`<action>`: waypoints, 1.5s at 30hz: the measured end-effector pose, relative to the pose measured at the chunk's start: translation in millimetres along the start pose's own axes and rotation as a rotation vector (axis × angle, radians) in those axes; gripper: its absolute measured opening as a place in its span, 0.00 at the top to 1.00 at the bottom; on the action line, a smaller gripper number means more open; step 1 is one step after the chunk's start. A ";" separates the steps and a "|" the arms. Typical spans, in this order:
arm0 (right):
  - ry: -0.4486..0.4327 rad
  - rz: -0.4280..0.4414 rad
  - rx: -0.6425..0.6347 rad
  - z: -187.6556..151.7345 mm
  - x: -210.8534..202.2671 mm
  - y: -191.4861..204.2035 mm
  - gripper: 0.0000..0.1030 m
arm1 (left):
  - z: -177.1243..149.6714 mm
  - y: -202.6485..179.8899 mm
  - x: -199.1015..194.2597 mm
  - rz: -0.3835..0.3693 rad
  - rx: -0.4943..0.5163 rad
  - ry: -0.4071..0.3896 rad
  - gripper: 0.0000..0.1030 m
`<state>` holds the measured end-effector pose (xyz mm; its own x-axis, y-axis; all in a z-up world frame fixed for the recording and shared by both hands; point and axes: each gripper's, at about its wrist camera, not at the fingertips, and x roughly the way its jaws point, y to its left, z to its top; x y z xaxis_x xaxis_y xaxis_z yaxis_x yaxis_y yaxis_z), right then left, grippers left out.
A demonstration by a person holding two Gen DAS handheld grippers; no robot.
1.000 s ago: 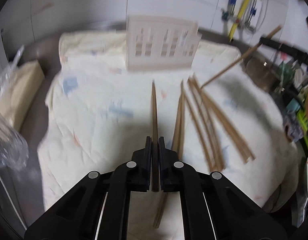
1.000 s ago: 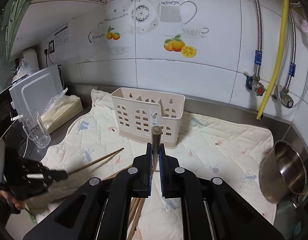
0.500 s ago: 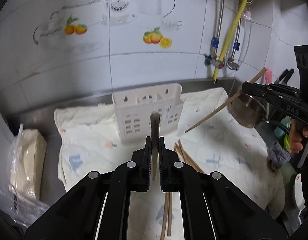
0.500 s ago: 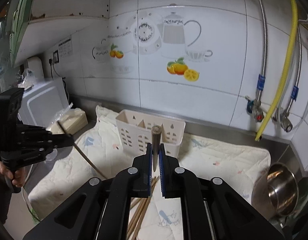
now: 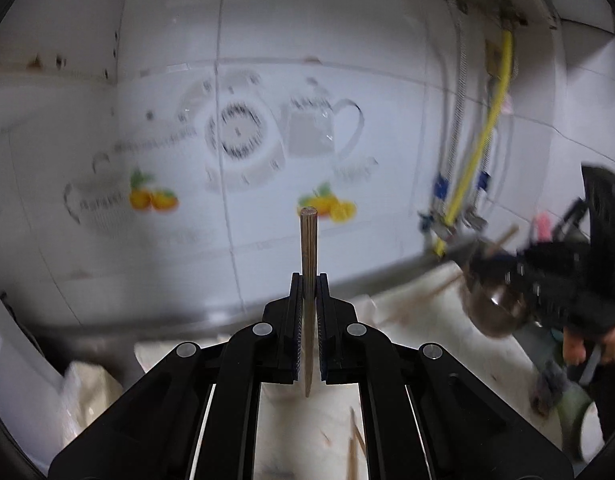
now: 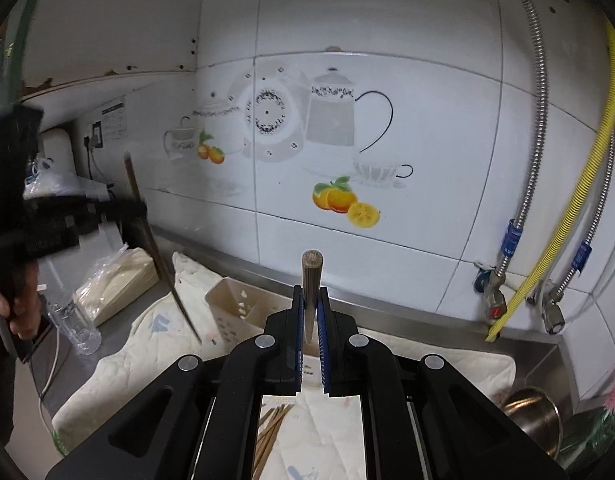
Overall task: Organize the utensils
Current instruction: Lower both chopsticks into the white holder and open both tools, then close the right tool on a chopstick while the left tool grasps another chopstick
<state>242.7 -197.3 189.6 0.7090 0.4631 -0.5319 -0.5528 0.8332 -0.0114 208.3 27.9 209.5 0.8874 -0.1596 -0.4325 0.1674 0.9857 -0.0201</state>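
My left gripper (image 5: pixel 308 280) is shut on a wooden chopstick (image 5: pixel 308 240) that points up toward the tiled wall. My right gripper (image 6: pixel 310 294) is shut on another chopstick (image 6: pixel 311 280), also end-on. The beige slotted utensil holder (image 6: pixel 235 308) stands on the quilted cloth (image 6: pixel 427 364) just below and left of the right gripper. Several loose chopsticks (image 6: pixel 271 432) lie on the cloth beneath it. The left gripper (image 6: pixel 141 210) with its tilted chopstick (image 6: pixel 163 268) shows at the left of the right wrist view. The right gripper's body (image 5: pixel 555 276) shows blurred in the left wrist view.
A steel pot (image 6: pixel 535 416) sits at the right end of the counter, also seen blurred in the left wrist view (image 5: pixel 495 304). A glass (image 6: pixel 77 326) and a bagged pack (image 6: pixel 115 284) stand at the left. Pipes and a yellow hose (image 6: pixel 587 184) run down the wall.
Both grippers have risen and tilted upward with their chopsticks. The views now face the wall more than the counter, and the holder has dropped low in both views.
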 end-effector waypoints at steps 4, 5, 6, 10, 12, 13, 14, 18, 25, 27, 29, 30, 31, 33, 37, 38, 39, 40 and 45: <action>0.035 -0.016 0.000 2.2 26.8 -2.7 0.94 | 13.4 11.8 20.4 0.034 -0.030 -0.019 0.95; 0.043 -0.016 0.002 1.2 33.1 -3.6 0.94 | 14.0 16.4 27.4 0.035 -0.047 -0.024 0.95; 0.050 -0.014 0.005 0.1 37.6 -4.2 0.94 | 13.6 20.5 33.4 0.031 -0.068 -0.022 0.95; 0.095 -0.007 0.011 -9.4 61.8 -5.6 0.94 | 2.5 37.3 59.5 0.050 -0.126 0.003 0.95; 0.120 -0.002 0.009 -15.4 72.7 -4.3 0.94 | -7.4 43.8 70.6 0.046 -0.148 0.034 0.95; 0.127 -0.001 0.007 -17.7 75.7 -3.7 0.94 | -12.5 45.4 76.1 0.046 -0.154 0.050 0.95; 0.137 0.002 0.007 -20.6 79.7 -3.3 0.94 | -18.9 47.7 82.7 0.045 -0.158 0.072 0.95; 0.158 0.003 0.017 -27.6 89.6 -3.3 0.94 | -34.6 52.0 92.8 0.054 -0.169 0.114 0.93; 0.128 -0.023 0.023 -28.1 77.2 -4.1 0.86 | -40.1 50.7 72.1 0.082 -0.151 0.084 0.60; 0.105 -0.035 0.022 -28.3 65.4 -3.6 0.84 | -40.7 48.5 60.5 0.079 -0.153 0.070 0.56; 0.083 -0.046 0.013 -30.0 53.1 -0.7 0.80 | -44.4 45.6 46.8 0.085 -0.151 0.053 0.48; 0.076 -0.051 0.008 -31.4 48.2 1.1 0.77 | -47.8 43.0 39.5 0.087 -0.145 0.045 0.45; 0.065 -0.055 0.001 -34.6 40.9 4.3 0.73 | -52.0 40.2 32.1 0.087 -0.139 0.040 0.45; 0.052 -0.048 -0.002 -44.1 28.3 10.0 0.71 | -61.0 36.7 20.3 0.085 -0.135 0.034 0.36; 0.047 -0.039 0.000 -70.2 13.9 21.5 0.66 | -89.0 26.8 -1.2 0.074 -0.130 0.031 0.31; 0.052 -0.036 0.004 -78.9 11.3 24.3 0.66 | -100.3 23.0 -6.9 0.071 -0.131 0.036 0.29; 0.057 -0.031 0.009 -87.7 9.5 26.7 0.66 | -106.3 21.3 -10.1 0.070 -0.133 0.039 0.28; 0.067 -0.025 0.016 -99.6 8.1 29.8 0.66 | -114.5 18.9 -13.6 0.068 -0.136 0.040 0.27; 0.121 -0.008 0.069 -149.8 6.8 39.3 0.66 | -160.4 5.5 -23.9 0.070 -0.136 0.083 0.22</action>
<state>160.1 -206.7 58.7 0.6527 0.4202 -0.6304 -0.5134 0.8572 0.0399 119.2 45.9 75.1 0.8556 -0.0910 -0.5096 0.0420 0.9934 -0.1069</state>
